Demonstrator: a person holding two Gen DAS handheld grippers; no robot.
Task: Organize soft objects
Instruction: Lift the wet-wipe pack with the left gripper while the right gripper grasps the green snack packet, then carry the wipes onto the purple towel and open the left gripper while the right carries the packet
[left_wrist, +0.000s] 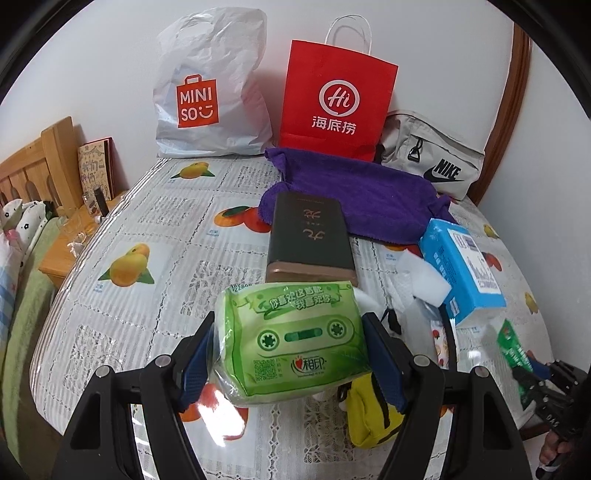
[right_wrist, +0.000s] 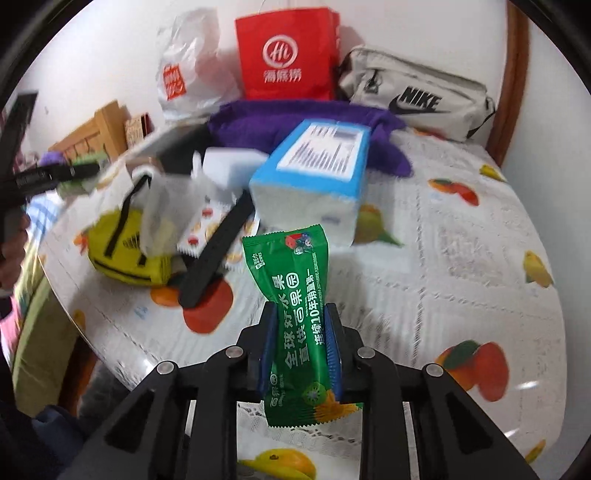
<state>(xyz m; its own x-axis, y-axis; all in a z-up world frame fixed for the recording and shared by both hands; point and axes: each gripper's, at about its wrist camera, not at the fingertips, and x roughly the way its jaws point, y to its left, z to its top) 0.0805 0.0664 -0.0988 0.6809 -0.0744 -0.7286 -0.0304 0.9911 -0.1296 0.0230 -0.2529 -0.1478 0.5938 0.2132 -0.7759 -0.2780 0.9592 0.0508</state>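
The left tongs (left_wrist: 291, 354) clamp a green tissue pack (left_wrist: 295, 339) above the fruit-print tabletop (left_wrist: 147, 236). At twelve o'clock from the pack lies a dark box (left_wrist: 308, 236), partly on a purple towel (left_wrist: 354, 192). A blue tissue pack (left_wrist: 461, 269) sits at two o'clock, a yellow pouch (left_wrist: 369, 417) at five. A white Miniso bag (left_wrist: 210, 88), a red paper bag (left_wrist: 336, 99) and a grey Nike bag (left_wrist: 436, 162) stand along the wall.

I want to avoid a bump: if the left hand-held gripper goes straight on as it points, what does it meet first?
Probably the dark box, lying just beyond the green tissue pack held in the left hand-held gripper; depth is unclear.
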